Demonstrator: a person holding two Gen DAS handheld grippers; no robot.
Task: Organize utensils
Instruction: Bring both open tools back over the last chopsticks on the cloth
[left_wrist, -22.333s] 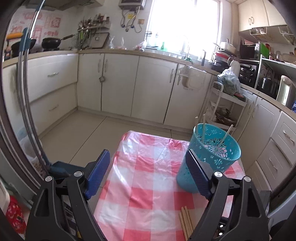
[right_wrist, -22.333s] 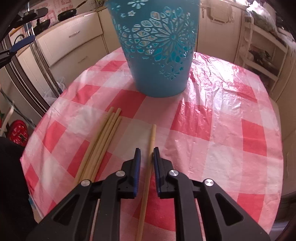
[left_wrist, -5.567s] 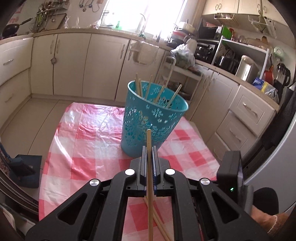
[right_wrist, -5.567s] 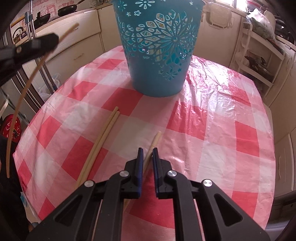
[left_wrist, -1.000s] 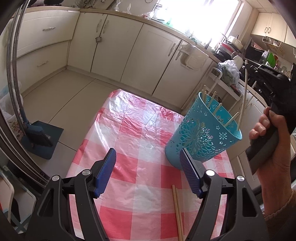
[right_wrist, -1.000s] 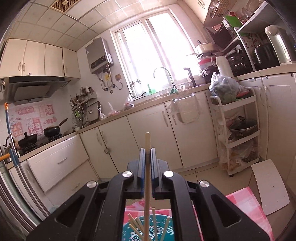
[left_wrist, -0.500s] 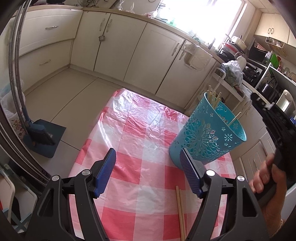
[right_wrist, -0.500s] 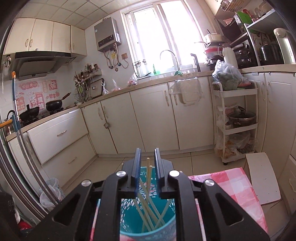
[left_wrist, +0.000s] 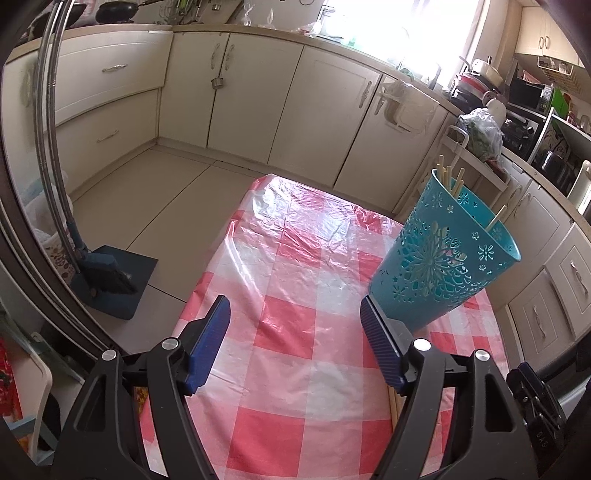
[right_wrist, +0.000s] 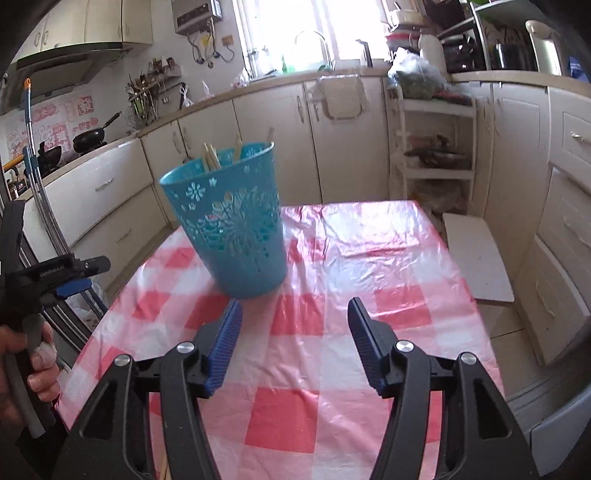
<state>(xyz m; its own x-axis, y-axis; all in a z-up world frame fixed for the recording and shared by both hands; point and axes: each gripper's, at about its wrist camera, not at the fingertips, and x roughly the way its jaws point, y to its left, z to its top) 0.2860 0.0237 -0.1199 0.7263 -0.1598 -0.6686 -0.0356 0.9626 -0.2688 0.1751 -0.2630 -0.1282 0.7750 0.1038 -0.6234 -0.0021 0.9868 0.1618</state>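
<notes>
From the left wrist, the left tongs (left_wrist: 293, 332) hung wide apart and empty, the blue basket (left_wrist: 439, 258) of chopsticks (left_wrist: 448, 179) on the bench (left_wrist: 295, 258) just beside them. From the right wrist, the right tongs (right_wrist: 293, 341) were spreading, empty, near the basket (right_wrist: 231, 225).

**Both grippers hang open, nothing held**

The left gripper (left_wrist: 295, 336) points downward, its blue pads (left_wrist: 208, 343) set wide apart with nothing between them. The right gripper (right_wrist: 294, 341) tilts down too, its jaws opening and empty, pads (right_wrist: 225, 343) well apart. At the left edge of the right wrist view, the person's left hand (right_wrist: 22, 373) wraps its fingers around the other gripper's grey handle.
</notes>
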